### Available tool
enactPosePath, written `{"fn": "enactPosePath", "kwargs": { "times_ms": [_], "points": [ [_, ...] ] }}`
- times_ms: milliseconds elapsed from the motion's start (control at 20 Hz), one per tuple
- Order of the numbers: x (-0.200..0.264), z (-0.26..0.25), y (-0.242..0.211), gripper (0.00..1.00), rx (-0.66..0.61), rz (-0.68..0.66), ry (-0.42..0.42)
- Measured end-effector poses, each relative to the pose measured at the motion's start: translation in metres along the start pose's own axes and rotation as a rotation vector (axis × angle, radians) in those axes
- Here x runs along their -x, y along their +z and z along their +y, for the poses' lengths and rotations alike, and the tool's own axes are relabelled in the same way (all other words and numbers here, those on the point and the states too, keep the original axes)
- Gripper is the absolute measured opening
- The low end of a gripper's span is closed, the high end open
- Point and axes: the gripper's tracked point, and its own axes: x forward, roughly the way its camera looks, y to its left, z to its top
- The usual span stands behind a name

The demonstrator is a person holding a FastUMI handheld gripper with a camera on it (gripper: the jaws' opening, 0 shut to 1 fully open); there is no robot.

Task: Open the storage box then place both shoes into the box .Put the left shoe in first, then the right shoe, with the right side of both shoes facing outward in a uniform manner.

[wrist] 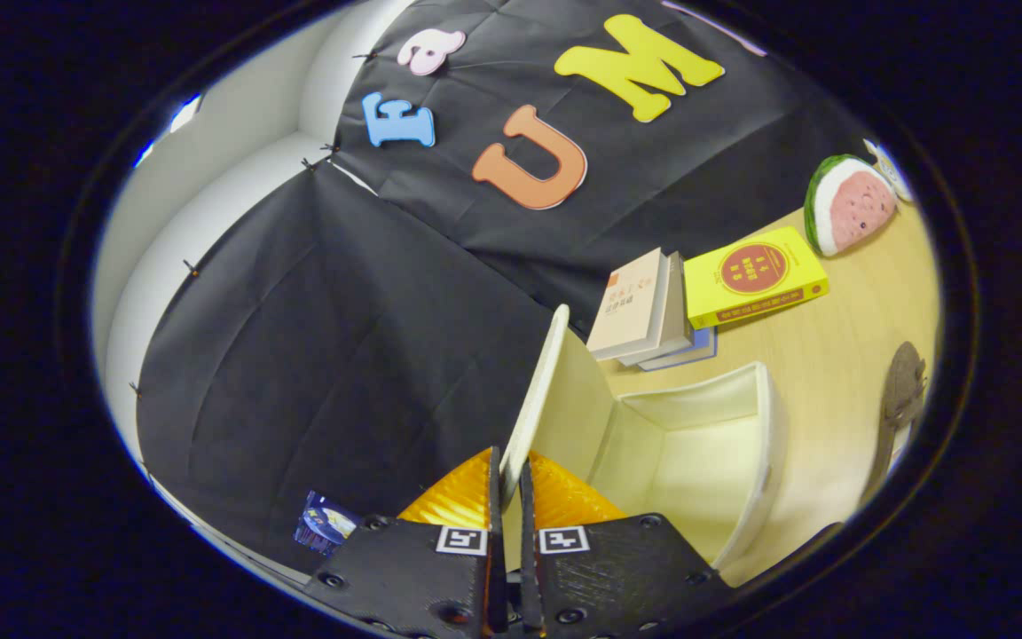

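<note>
Lower centre of the frame: the gripper (511, 497) is standing with its jaws drawn nearly together, both fingers pressing on the thin edge of the storage box lid (536, 399). The lid is rising upright and slightly tilted from between the fingers toward mid-frame. The view is sitting canted, so the surface (830, 355) is sloping up to the right.

Just right of the fingers, the storage box (742, 444) is lying open, its pale interior showing. At the right edge, a dark shoe (901, 390) is resting on the surface, apart from the box.

Beyond the box, a stack of books (653, 311) is sitting beside a yellow book (755, 275). Farther right, a watermelon plush (850, 204) is resting.
</note>
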Motion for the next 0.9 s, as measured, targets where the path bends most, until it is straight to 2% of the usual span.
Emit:
{"fn": "enactPosePath", "kwargs": {
  "times_ms": [250, 500, 550, 650, 850, 900],
  "points": [
    [-0.036, 0.042, -0.007, 0.11, 0.066, 0.014, -0.021],
    [-0.064, 0.084, -0.025, 0.27, 0.114, 0.047, 0.022],
    [-0.067, 0.093, -0.026, 0.41, 0.116, 0.047, 0.036],
    [-0.074, 0.108, -0.034, 0.58, 0.146, 0.058, 0.055],
    [-0.069, 0.116, -0.039, 0.91, 0.234, 0.04, 0.04],
    [-0.065, 0.112, -0.037, 0.91, 0.242, 0.034, 0.025]
  ]
}}
